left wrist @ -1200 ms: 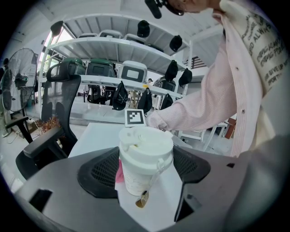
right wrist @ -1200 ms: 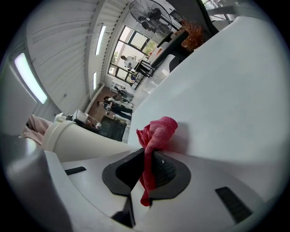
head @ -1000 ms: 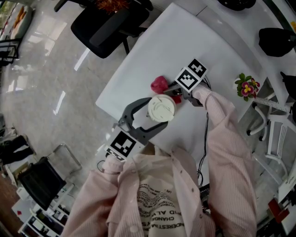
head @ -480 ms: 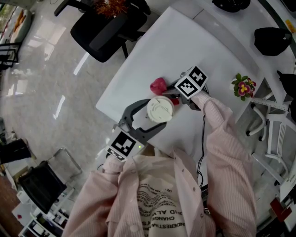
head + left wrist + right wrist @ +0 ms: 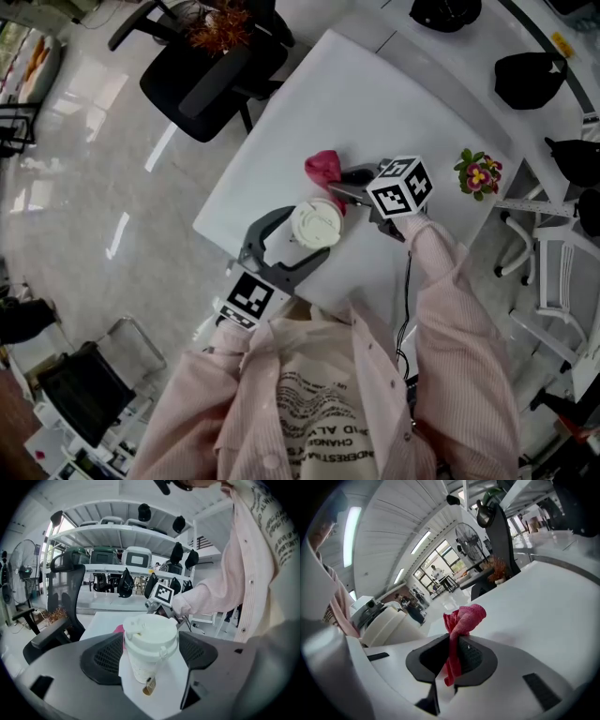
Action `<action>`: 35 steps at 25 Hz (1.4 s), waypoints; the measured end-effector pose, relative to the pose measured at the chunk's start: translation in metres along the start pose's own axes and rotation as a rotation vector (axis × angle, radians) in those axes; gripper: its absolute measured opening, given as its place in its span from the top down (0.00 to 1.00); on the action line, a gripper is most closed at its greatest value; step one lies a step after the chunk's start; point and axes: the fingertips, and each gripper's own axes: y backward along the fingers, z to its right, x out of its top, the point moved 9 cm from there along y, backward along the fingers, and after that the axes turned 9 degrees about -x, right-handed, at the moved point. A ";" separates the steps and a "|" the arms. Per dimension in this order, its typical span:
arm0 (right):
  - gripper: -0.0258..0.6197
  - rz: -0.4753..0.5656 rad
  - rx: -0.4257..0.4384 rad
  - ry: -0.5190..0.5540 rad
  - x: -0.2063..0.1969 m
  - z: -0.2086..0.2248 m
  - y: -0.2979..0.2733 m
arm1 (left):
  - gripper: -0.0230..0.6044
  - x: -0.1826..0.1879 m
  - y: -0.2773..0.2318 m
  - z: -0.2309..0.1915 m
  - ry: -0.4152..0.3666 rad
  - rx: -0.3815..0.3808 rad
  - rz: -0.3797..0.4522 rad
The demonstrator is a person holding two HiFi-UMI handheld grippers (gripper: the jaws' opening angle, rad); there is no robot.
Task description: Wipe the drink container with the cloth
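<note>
A white lidded paper cup (image 5: 315, 225) stands near the front edge of the white table (image 5: 375, 103). My left gripper (image 5: 305, 234) reaches in from the near side, and its jaws press both sides of the cup (image 5: 150, 646). A tea tag (image 5: 148, 686) hangs down the cup's side. My right gripper (image 5: 339, 190) comes in from the right, shut on a pink-red cloth (image 5: 323, 169). The cloth (image 5: 461, 620) bunches up out of the jaws of the right gripper (image 5: 452, 656), just beyond the cup's far side. In the right gripper view the cup (image 5: 389, 620) sits to the left.
A black office chair (image 5: 211, 56) stands past the table's far left corner. A small potted flower (image 5: 478, 173) sits at the table's right edge. Black caps (image 5: 530, 80) lie on a surface further right. The table edge runs close to the cup on the left.
The right gripper has swung round, its marker cube moving to the near right, while the cloth stays by the cup's far side. The left gripper and cup have barely moved.
</note>
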 end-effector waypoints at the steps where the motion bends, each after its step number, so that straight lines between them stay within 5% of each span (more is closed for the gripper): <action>1: 0.91 0.037 -0.018 0.001 0.001 -0.003 0.006 | 0.41 0.001 0.002 0.001 0.004 0.004 0.010; 15: 0.91 0.420 -0.356 0.104 -0.003 -0.068 0.088 | 0.42 0.027 0.036 0.019 -0.028 0.110 0.134; 18: 0.91 0.474 -0.392 0.096 -0.009 -0.086 0.102 | 0.55 0.032 0.042 0.024 -0.050 0.150 0.145; 35: 0.91 0.700 -0.473 0.115 -0.019 -0.157 0.152 | 0.91 0.059 0.071 0.034 -0.061 0.276 0.223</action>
